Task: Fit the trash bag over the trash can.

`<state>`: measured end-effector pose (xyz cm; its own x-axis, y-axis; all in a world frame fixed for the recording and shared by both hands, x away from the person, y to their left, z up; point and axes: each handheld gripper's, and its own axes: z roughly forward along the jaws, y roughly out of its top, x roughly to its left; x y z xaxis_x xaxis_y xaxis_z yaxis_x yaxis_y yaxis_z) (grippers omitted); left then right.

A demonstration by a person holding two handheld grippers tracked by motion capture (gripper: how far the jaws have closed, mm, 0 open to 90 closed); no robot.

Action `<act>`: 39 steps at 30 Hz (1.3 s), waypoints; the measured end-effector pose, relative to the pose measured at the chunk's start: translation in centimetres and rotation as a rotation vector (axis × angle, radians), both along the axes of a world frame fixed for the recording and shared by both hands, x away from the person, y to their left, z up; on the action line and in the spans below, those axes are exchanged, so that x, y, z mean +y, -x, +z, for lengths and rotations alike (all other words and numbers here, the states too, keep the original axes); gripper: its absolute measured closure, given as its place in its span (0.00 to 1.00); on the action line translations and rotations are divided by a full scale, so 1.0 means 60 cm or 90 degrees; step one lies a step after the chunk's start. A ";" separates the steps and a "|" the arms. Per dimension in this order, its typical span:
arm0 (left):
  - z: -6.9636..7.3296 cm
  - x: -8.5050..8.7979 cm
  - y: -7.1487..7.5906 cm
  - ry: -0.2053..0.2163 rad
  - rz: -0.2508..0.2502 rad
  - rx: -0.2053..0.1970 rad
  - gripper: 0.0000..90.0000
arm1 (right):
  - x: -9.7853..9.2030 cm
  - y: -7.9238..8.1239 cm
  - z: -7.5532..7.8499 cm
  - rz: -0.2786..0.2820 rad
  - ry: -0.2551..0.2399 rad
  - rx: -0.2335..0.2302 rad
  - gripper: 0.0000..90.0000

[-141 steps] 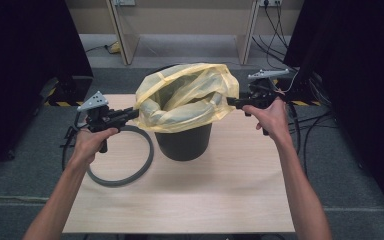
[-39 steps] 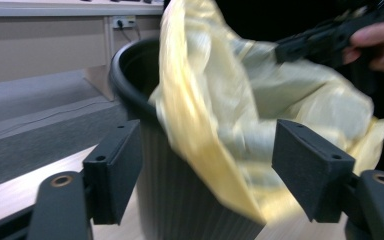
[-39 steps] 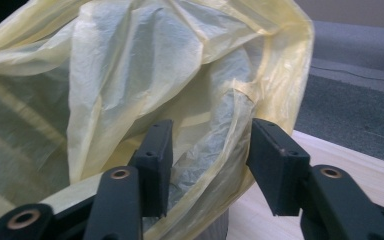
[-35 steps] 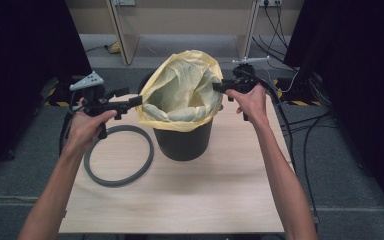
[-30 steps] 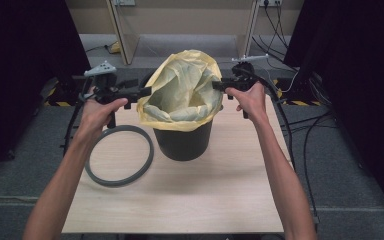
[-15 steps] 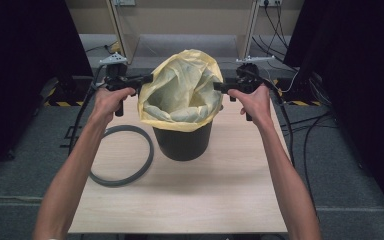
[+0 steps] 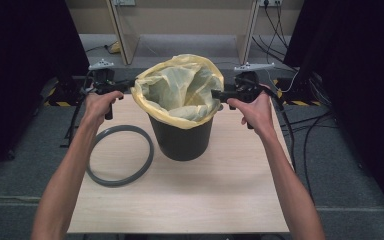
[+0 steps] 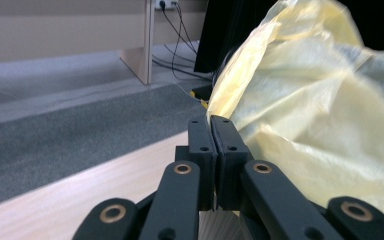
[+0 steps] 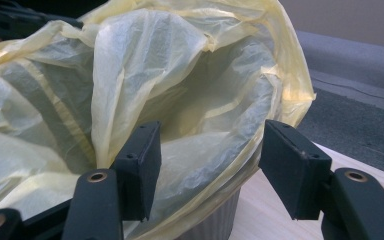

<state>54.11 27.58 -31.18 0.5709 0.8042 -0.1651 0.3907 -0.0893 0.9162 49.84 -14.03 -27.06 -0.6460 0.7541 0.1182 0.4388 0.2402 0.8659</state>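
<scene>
my right hand-held gripper (image 9: 205, 165) is spread at the yellow bag (image 9: 180, 90), so i pinch its edge gently, while my left hand-held gripper (image 8: 212, 145) is pressed together beside it.

The yellow bag (image 7: 180, 92) folds over the rim of the dark bin (image 7: 182, 142), so the rim and the bin's inside are hidden in the high view. In the left gripper view, the bag (image 8: 310, 100) is cut off by the right and top edges, and whether any film sits between the closed jaws of the left gripper (image 8: 211, 122) cannot be told. In the right gripper view, the bag (image 9: 145, 80) runs past the left and top edges, and only a sliver of the bin (image 9: 215, 220) shows beneath it. The person's forearms leave the high view at the bottom edge.
</scene>
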 end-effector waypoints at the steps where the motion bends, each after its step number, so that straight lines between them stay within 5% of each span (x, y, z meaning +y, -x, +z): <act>1: -0.008 0.000 0.002 0.003 -0.003 0.001 0.98 | 0.000 0.002 0.000 0.001 0.001 0.000 0.47; 7: -0.028 0.001 0.028 0.014 -0.024 -0.010 0.98 | -0.006 0.013 -0.004 -0.002 0.001 -0.006 0.47; 23: -0.039 -0.025 0.136 -0.025 -0.024 -0.078 0.94 | 0.017 0.063 0.009 0.019 -0.010 -0.028 0.44; 31: -0.027 -0.018 0.163 -0.026 -0.041 -0.074 0.69 | 0.021 0.051 -0.001 -0.001 0.001 -0.019 0.48; 37: -0.006 0.001 0.171 0.038 -0.060 -0.058 0.48 | 0.011 0.017 -0.005 -0.029 0.010 -0.010 0.58; 39: 0.007 0.003 0.169 0.034 -0.051 -0.065 0.44 | 0.009 0.000 -0.007 -0.035 0.011 -0.006 0.61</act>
<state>43.99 27.73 -30.79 0.6485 0.7474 -0.1447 0.2890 -0.0659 0.9551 49.81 -13.50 -27.50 -0.6040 0.7909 0.0982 0.4432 0.2310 0.8661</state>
